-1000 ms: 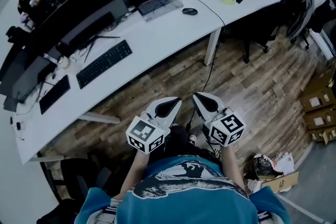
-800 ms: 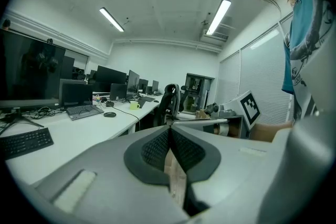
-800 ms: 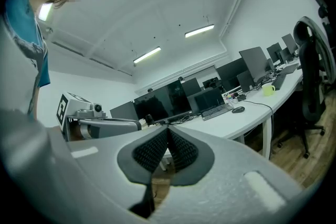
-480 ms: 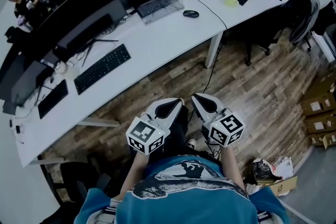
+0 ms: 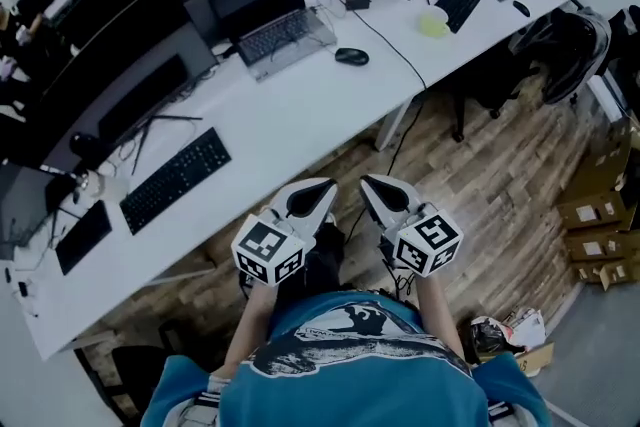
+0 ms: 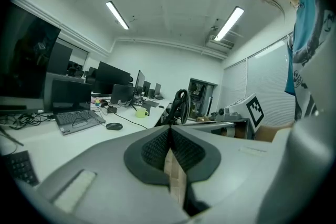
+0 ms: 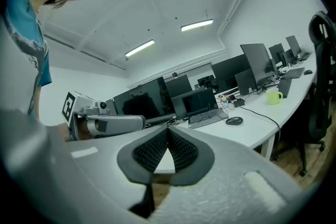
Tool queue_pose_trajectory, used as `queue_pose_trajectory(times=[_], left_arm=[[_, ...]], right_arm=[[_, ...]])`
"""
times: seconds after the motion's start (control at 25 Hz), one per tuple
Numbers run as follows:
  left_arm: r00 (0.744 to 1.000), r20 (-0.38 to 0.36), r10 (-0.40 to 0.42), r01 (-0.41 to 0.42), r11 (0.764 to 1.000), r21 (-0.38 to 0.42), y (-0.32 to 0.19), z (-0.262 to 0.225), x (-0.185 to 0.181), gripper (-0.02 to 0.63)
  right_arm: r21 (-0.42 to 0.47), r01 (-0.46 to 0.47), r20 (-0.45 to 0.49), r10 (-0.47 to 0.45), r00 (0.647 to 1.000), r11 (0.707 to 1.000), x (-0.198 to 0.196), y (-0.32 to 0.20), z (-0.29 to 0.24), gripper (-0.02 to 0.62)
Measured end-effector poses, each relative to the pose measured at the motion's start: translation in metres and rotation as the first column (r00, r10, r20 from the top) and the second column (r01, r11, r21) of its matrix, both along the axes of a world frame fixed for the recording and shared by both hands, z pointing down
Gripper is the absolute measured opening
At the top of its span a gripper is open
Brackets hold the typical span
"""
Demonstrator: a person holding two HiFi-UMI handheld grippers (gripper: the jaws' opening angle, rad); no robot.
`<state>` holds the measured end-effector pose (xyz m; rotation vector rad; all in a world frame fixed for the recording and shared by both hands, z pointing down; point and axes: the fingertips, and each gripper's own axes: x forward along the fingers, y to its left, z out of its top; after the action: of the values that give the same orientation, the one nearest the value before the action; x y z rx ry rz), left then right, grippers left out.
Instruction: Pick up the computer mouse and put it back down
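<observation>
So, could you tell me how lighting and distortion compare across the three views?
Head view: dim and bluish, the white desk bowed by the wide lens, the computer mouse small but distinct. Left gripper view: brighter, fisheye with black corners, ceiling strip lights blown out. Right gripper view: the same fisheye and dark corners.

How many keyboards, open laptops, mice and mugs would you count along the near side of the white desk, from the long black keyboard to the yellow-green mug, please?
Keyboard: 1
Open laptop: 1
Computer mouse: 1
Mug: 1
Total: 4
</observation>
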<state>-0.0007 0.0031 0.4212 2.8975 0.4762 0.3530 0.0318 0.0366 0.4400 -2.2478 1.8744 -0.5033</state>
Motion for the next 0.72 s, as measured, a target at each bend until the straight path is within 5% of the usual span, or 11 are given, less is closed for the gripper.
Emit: queue_pose_trajectory(times=[0.72], left_arm=[[0.997,0.037,0.068,-0.066,0.996,-0.054,-0.097,0.012,0.106,0.014]], right_arm=[[-0.085,-0.069,0.025,0.071,0.997,0.994,0.107,-0.092,0.014,0.002]])
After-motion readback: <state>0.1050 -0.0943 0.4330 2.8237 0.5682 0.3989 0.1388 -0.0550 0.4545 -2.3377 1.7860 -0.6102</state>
